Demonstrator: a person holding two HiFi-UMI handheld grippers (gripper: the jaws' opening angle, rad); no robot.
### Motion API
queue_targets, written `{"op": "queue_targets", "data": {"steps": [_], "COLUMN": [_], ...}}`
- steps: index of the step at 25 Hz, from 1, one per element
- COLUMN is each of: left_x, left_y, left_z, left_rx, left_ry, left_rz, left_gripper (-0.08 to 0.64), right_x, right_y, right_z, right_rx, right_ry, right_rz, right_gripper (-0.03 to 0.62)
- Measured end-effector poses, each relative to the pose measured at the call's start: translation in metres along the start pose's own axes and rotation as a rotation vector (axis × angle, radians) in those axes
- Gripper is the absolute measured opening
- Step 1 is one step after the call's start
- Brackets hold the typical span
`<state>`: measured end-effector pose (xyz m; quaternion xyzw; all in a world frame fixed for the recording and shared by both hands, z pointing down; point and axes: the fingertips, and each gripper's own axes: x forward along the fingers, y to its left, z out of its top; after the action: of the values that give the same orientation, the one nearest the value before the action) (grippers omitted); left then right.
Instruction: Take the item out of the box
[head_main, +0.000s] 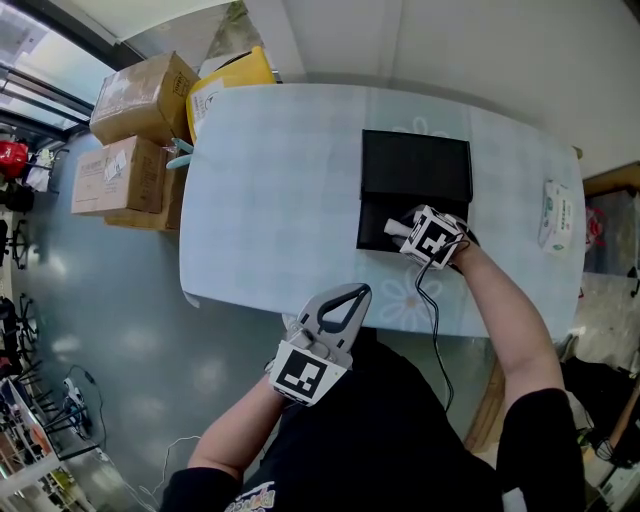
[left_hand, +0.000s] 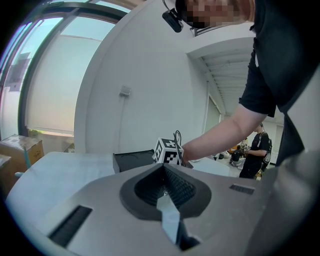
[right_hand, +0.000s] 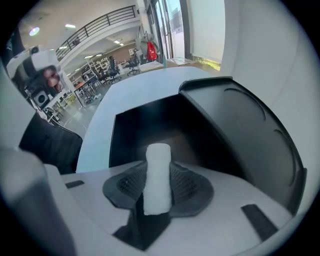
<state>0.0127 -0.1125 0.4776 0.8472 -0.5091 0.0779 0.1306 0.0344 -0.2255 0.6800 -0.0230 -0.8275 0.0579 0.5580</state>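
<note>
A black box (head_main: 378, 236) lies open on the pale blue table (head_main: 270, 190), its lid (head_main: 415, 165) folded back on the far side. My right gripper (head_main: 404, 232) is over the box's open tray, shut on a white cylindrical item (head_main: 396, 228). In the right gripper view the white item (right_hand: 158, 160) stands clamped in that gripper (right_hand: 157, 189), above the dark tray (right_hand: 150, 125) and beside the lid (right_hand: 240, 125). My left gripper (head_main: 348, 296) hovers at the table's near edge, shut and holding nothing. In the left gripper view, the left gripper (left_hand: 165, 192) faces the box (left_hand: 132, 160).
Cardboard boxes (head_main: 130, 130) are stacked on the floor left of the table, with a yellow bag (head_main: 230, 80) behind them. A white tissue pack (head_main: 557, 215) lies near the table's right edge. A cable (head_main: 432, 310) trails from the right gripper.
</note>
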Motion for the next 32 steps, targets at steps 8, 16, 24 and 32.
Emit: {"op": "queue_targets", "data": {"steps": [8, 16, 24, 32], "left_x": [-0.017, -0.042, -0.066, -0.088], "left_y": [0.004, 0.007, 0.007, 0.009], "left_z": [0.015, 0.039, 0.054, 0.061], "left_rx": [0.014, 0.057, 0.083, 0.09], "left_ry": [-0.015, -0.048, -0.072, -0.091], "left_rz": [-0.012, -0.071, -0.133, -0.175], "left_gripper": [0.002, 0.002, 0.002, 0.002], "right_x": [-0.017, -0.074, -0.135, -0.195], "right_y": [-0.002, 0.002, 0.025, 0.068], "right_z": [0.005, 0.024, 0.044, 0.075], "right_rx": [0.029, 0.166, 0.29, 0.339], "right_ry": [-0.051, -0.22, -0.427, -0.623], "right_rz": [-0.095, -0.251, -0.41, -0.551], "right_gripper": [0.14, 0.138, 0.138, 0.138]}}
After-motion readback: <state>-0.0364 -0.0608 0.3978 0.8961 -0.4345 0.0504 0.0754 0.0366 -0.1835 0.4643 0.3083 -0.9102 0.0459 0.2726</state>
